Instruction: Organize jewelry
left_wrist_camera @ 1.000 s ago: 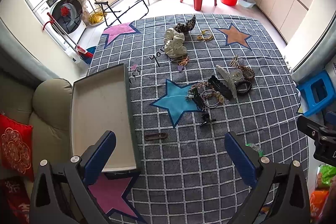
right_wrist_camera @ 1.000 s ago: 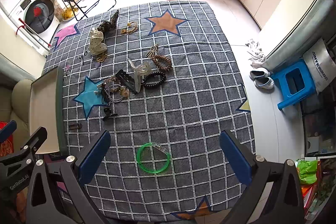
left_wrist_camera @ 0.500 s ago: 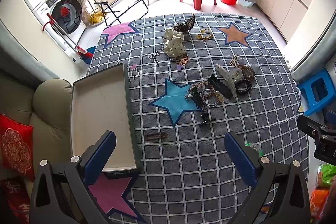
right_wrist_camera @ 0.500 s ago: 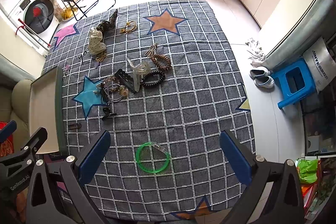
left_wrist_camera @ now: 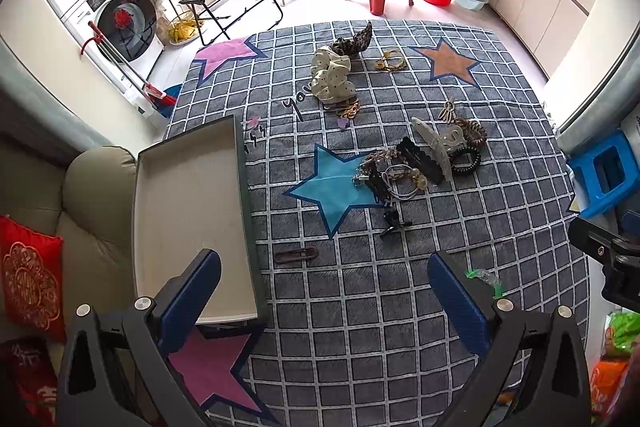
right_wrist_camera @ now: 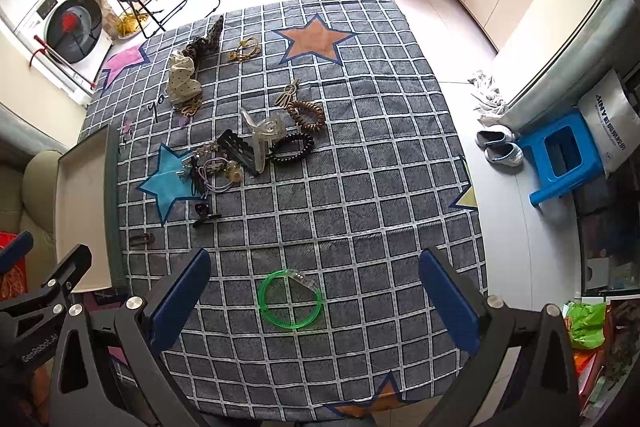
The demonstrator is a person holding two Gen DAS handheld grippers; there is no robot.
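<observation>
Jewelry and hair accessories lie scattered on a grey checked cloth (right_wrist_camera: 360, 187) with coloured stars. Both grippers hover above its near edge, empty. The right gripper (right_wrist_camera: 314, 291) has its blue fingers (right_wrist_camera: 180, 295) spread wide, and a green bangle (right_wrist_camera: 290, 298) lies flat on the cloth between them. The left gripper (left_wrist_camera: 324, 293) is likewise spread wide over bare cloth, with a brown hair clip (left_wrist_camera: 296, 254) just beyond. Farther out sits a tangled pile of clips and coil ties (right_wrist_camera: 256, 151). An open tray (left_wrist_camera: 192, 219) rests at the cloth's left edge.
</observation>
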